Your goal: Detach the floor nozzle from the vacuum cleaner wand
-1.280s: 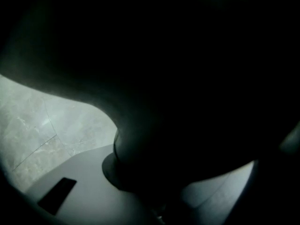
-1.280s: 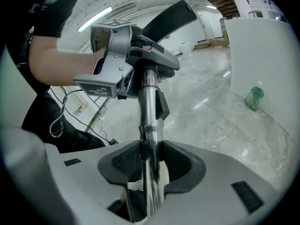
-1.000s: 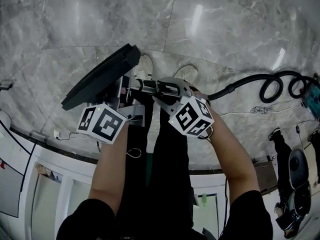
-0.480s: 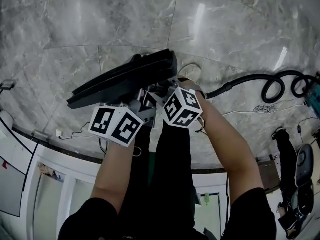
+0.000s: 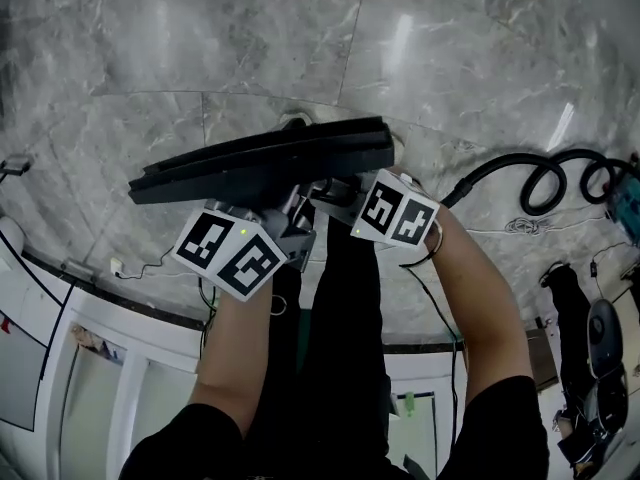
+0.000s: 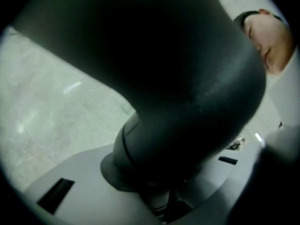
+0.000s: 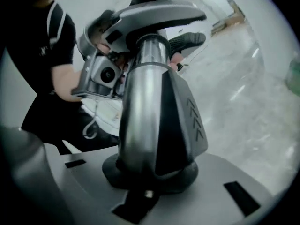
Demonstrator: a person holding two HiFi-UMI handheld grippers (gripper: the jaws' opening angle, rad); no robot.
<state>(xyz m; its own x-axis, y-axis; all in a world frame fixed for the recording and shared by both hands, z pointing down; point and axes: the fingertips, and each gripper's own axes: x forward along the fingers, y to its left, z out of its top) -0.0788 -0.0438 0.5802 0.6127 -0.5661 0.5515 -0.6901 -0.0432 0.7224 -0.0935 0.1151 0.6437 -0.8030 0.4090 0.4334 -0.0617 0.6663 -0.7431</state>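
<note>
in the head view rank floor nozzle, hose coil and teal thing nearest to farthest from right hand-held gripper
From the right hand-held gripper, whose jaws have just been closing on the wand:
1. floor nozzle, just upper left
2. hose coil, floor at right
3. teal thing, far right edge

You're holding the long, flat black nozzle (image 5: 262, 163) up, and it's stretching left to right, its right end tilting slightly farther. The silver wand (image 7: 140, 102), dark and arrow-marked on one side, is sitting just nearer, right of middle.

marble floor (image 5: 200, 48) | coiled black hose (image 5: 500, 160) (at right) | white cord (image 5: 520, 226)
</note>
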